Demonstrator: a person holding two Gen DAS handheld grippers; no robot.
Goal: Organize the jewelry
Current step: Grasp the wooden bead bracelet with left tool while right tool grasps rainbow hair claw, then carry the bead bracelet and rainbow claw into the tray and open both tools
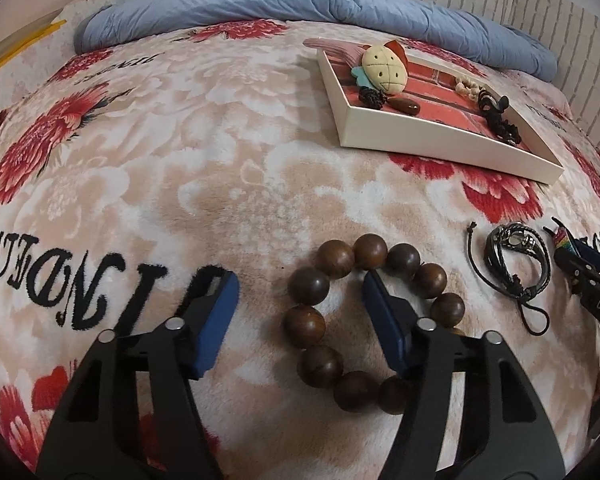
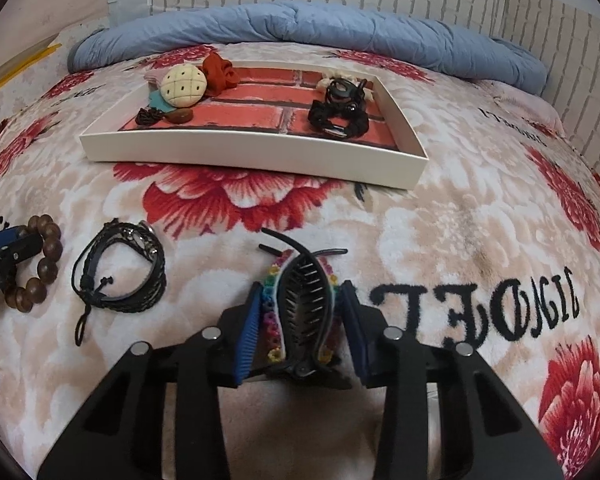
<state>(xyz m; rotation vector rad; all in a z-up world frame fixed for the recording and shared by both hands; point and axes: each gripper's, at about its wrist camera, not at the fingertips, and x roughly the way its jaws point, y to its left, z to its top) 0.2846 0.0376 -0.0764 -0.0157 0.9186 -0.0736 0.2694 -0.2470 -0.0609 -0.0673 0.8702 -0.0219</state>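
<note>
Fleecy beige blanket (image 2: 440, 216) with red flowers fills both views, and a rolled blue quilt (image 2: 300, 28) lies along its far edge against the brick-pattern wall. Next down in size, the shallow white tray (image 2: 252, 152) sits on the blanket ahead of both grippers, its long side running left to right in the right wrist view, with trinkets at its left end and black hair ties (image 2: 338, 114) at its right end.

Over to the left gripper (image 1: 300, 316): spread wide and low over the blanket, its right finger planted inside the ring of the wooden bead bracelet (image 1: 304, 322), its left finger outside on the fleece, nothing pinched yet. That bracelet lies flat on the blanket, well short of the tray. Just beside it, to the right, lies the black cord bracelet (image 2: 120, 272), flat too, a loose tail trailing toward the camera.

And the right gripper (image 2: 300, 320): 2 blue pads closed on the hair claw clip (image 2: 304, 304), 1 on each side. The clip's long axis runs straight away from the camera, its curved prongs pointing toward the tray, rainbow flowers along both edges.
</note>
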